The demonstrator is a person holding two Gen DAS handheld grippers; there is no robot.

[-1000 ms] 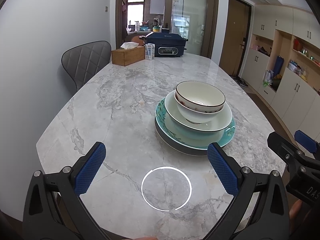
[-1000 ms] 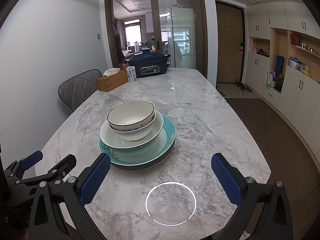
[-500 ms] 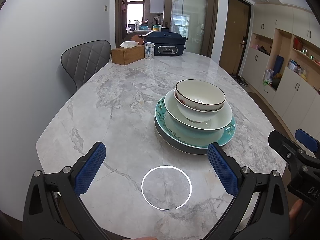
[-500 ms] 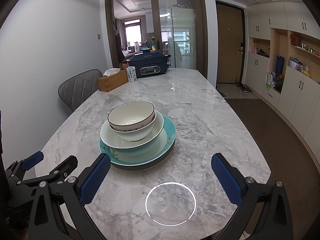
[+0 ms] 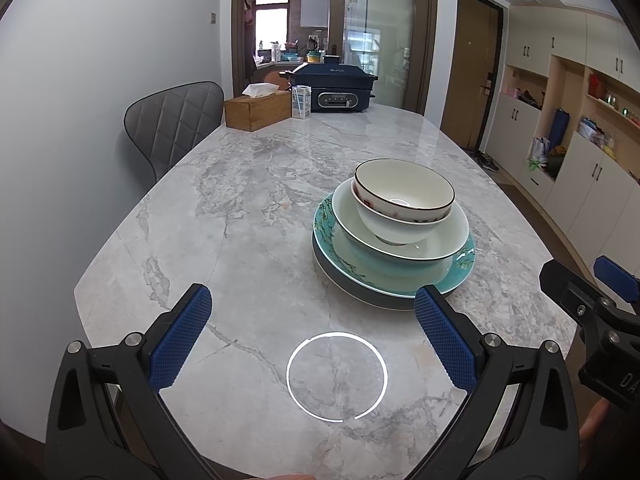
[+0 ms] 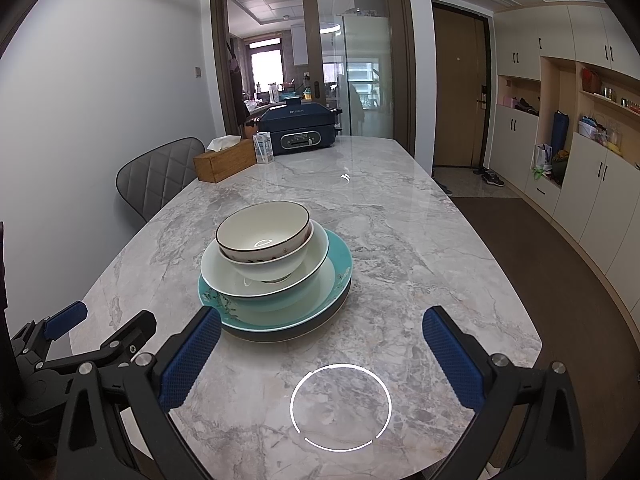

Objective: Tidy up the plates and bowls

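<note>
On the marble table (image 5: pixel 248 184), near edge, the stacked bowls and plates (image 6: pixel 276 276) sit untouched; almost nothing changed since a second ago. Left gripper (image 5: pixel 312 332) and right gripper (image 6: pixel 320 356) hover wide open, empty; task looks finished.

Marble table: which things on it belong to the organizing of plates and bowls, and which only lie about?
For the job:
- top bowl
- white bowl under it
- wide white dish
- teal plate
- dark plate at the bottom

Only lying about:
- tissue box
- small carton
- blue cooker
</note>
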